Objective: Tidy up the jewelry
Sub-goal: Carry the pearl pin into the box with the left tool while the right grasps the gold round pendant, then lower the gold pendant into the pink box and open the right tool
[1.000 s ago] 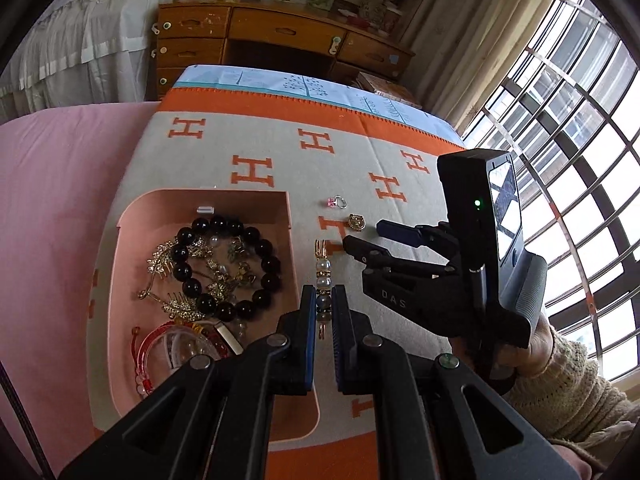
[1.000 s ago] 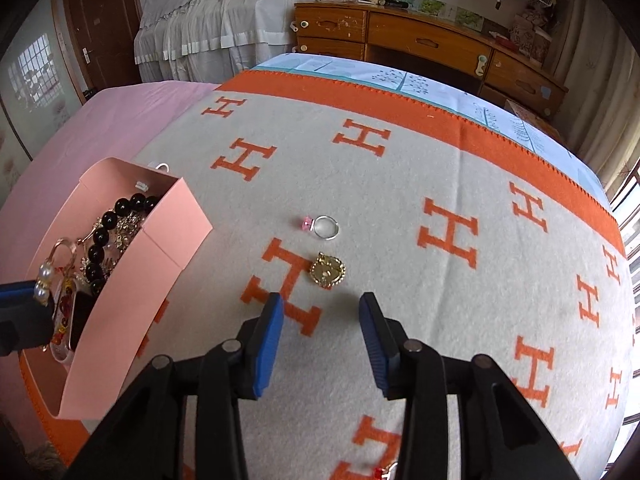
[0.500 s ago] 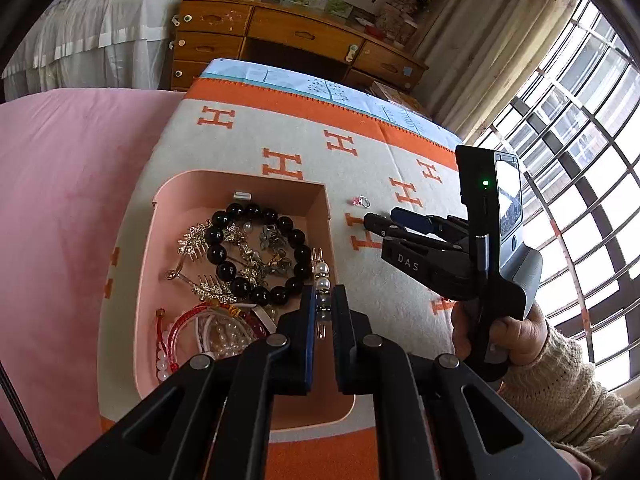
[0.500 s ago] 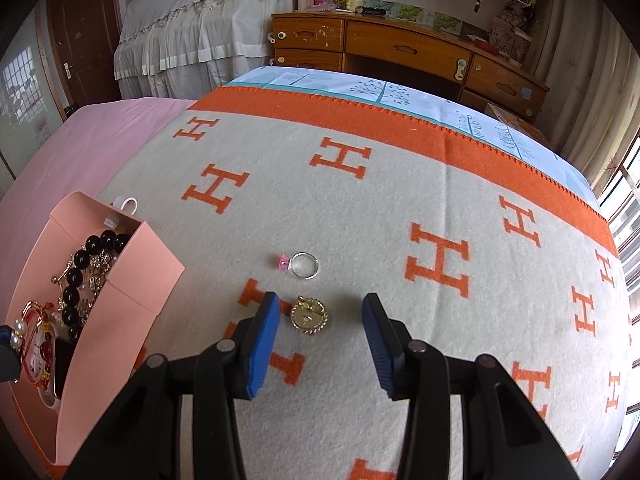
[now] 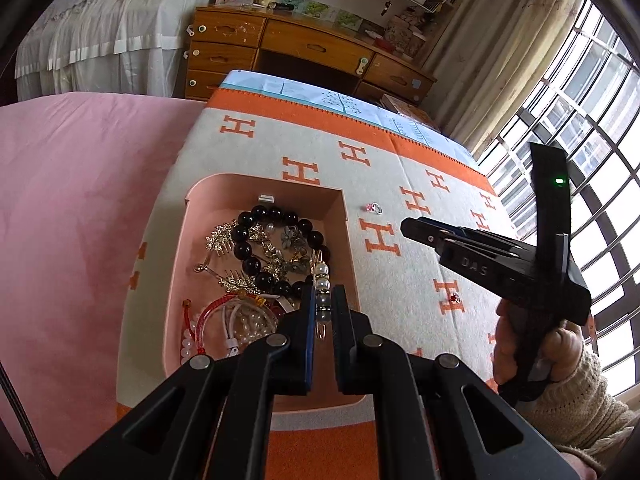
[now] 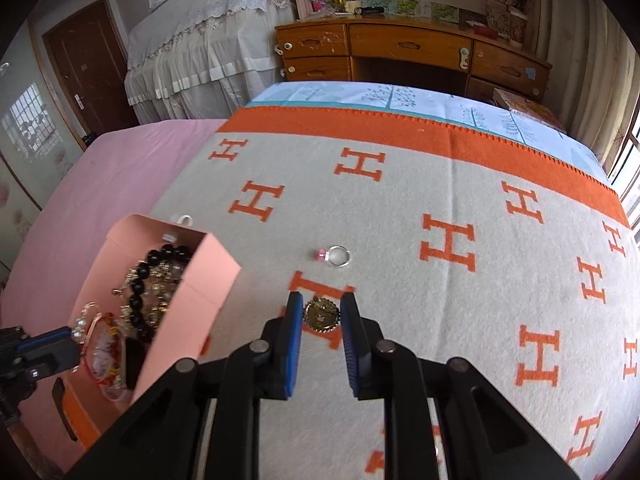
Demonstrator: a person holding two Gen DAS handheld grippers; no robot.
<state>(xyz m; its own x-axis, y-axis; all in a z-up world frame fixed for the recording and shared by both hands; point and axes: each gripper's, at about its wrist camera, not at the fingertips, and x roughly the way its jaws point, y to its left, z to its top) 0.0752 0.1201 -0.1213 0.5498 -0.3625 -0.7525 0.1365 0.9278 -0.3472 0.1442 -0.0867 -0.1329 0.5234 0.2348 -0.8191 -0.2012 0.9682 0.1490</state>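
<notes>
My left gripper (image 5: 322, 300) is shut on a gold bangle with pearl beads (image 5: 322, 280) and holds it over the right side of the pink jewelry box (image 5: 352, 256). The box holds a black bead bracelet (image 5: 256, 236), hair combs and red and pearl bracelets. My right gripper (image 6: 320, 312) is open, its fingers on either side of a round gold brooch (image 6: 320, 317) on the blanket. A silver ring with a pink stone (image 6: 338, 256) lies just beyond it. A small red-stone ring (image 5: 454, 298) lies on the blanket under the right gripper.
The grey blanket with orange H marks (image 6: 460, 200) covers the bed, with pink sheet (image 5: 80, 200) to the left. A wooden dresser (image 6: 400, 52) stands beyond the bed. Windows are at the right.
My left gripper has carried the bangle from the blanket to above the box. My right gripper has moved forward and its fingers have narrowed around the gold brooch.
</notes>
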